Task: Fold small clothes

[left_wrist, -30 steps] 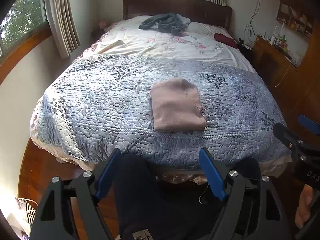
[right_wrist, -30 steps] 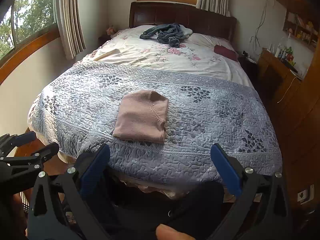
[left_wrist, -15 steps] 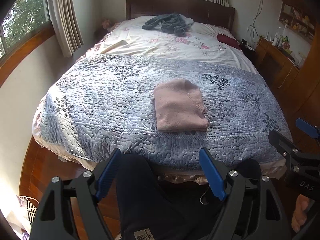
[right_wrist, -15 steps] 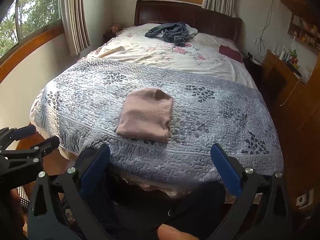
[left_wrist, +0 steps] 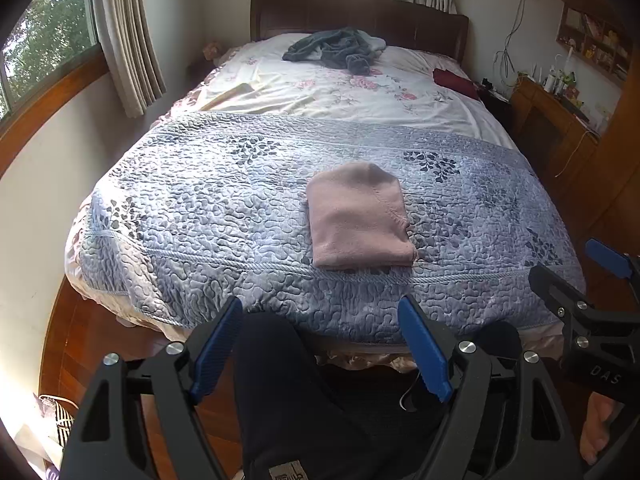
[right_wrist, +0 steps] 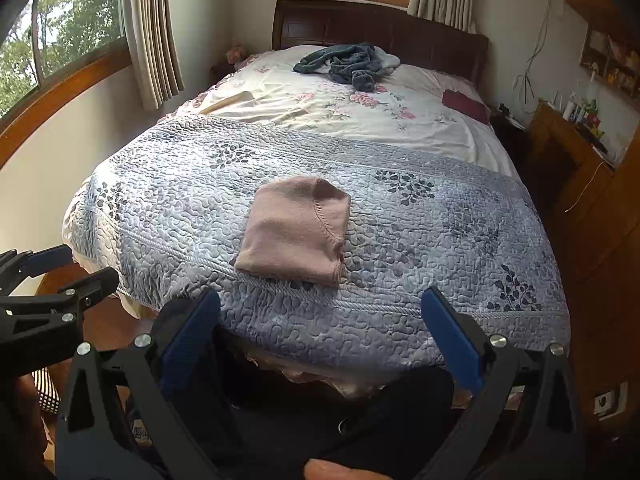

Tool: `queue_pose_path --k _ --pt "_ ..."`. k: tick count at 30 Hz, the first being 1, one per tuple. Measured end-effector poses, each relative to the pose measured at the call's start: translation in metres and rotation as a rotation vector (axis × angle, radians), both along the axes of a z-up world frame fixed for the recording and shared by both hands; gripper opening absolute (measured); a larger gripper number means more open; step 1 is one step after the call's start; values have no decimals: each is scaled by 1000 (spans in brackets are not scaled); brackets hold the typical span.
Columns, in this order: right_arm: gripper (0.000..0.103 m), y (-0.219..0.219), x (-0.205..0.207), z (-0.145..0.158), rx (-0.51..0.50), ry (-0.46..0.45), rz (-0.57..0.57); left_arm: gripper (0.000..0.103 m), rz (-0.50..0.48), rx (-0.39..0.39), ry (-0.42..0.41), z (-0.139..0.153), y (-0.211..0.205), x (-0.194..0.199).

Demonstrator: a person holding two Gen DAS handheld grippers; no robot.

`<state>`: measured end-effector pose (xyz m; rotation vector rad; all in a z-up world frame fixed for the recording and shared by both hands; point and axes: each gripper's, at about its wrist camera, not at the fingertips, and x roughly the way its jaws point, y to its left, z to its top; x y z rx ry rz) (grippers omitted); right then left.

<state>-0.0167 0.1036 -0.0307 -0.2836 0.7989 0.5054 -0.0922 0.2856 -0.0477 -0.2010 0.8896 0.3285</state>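
A folded pink garment point(left_wrist: 360, 220) point(right_wrist: 298, 228) lies flat on the blue quilted bedspread point(left_wrist: 200, 208) point(right_wrist: 440, 240), near the foot of the bed. My left gripper point(left_wrist: 320, 344) hangs open below the bed's foot edge, well short of the garment, with nothing between its blue pads. My right gripper point(right_wrist: 320, 336) is open too, held back from the bed and empty. Each gripper shows at the edge of the other's view: the right one point(left_wrist: 580, 276) in the left wrist view, the left one point(right_wrist: 68, 268) in the right wrist view.
A heap of grey-blue clothes point(left_wrist: 336, 50) point(right_wrist: 348, 62) lies at the head of the bed on the floral sheet. A dark red item point(left_wrist: 456, 82) sits at the right edge. A wooden dresser point(left_wrist: 560, 124) stands to the right. Dark trousers of the person point(left_wrist: 300, 400) fill the foreground.
Both views have drifted slightly, so the bed and garment sit a little further right in frame. The garment itself has not moved, and both grippers stay open.
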Motion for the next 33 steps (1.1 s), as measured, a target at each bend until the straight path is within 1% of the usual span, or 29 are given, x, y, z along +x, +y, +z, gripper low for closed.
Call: queue_pose_path --k 14,33 --pt "100 -1 2 2 7 -28 -8 80 -9 0 3 0 -3 3" --pt "100 2 6 -1 8 -18 -3 80 -7 10 10 0 0 4"
